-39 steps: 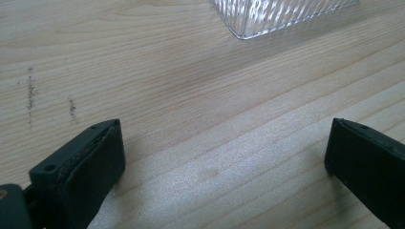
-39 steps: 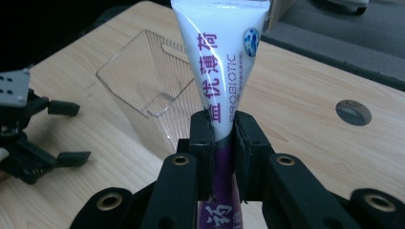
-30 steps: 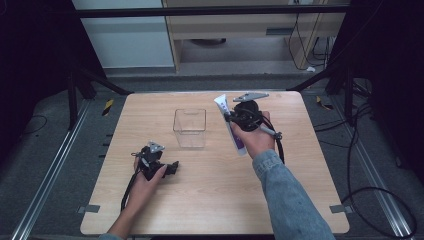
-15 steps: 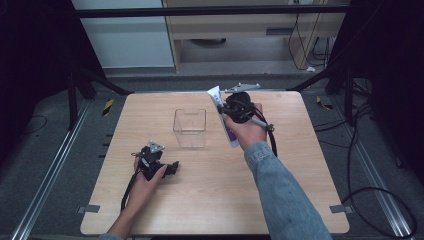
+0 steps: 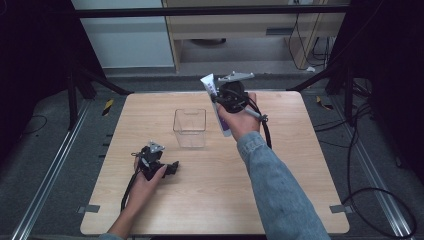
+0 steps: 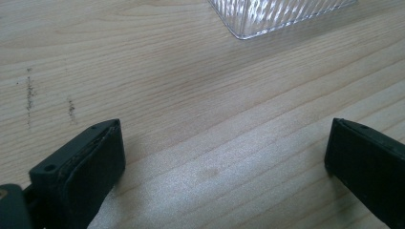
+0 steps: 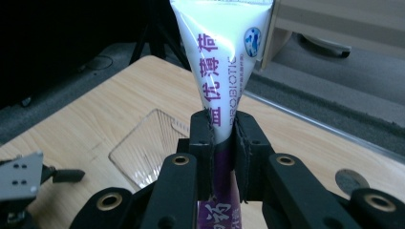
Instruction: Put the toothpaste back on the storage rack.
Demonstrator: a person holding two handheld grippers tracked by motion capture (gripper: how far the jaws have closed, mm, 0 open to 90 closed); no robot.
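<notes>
We've got the right gripper (image 7: 222, 143) clamped on a white-and-purple toothpaste tube (image 7: 220, 62), jaws pinching it mid-body, flat crimped end up. It's held above the table (image 5: 300, 150), just right of the clear plastic box (image 5: 190, 128). Our left gripper (image 6: 224, 157) rests on the wood near the front-left, jaws wide apart, nothing between them.

Right claw (image 7: 222, 143) clamped around upright toothpaste tube (image 7: 219, 62)

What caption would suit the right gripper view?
Right gripper clamps a white-and-purple tube above the clear container.
</notes>
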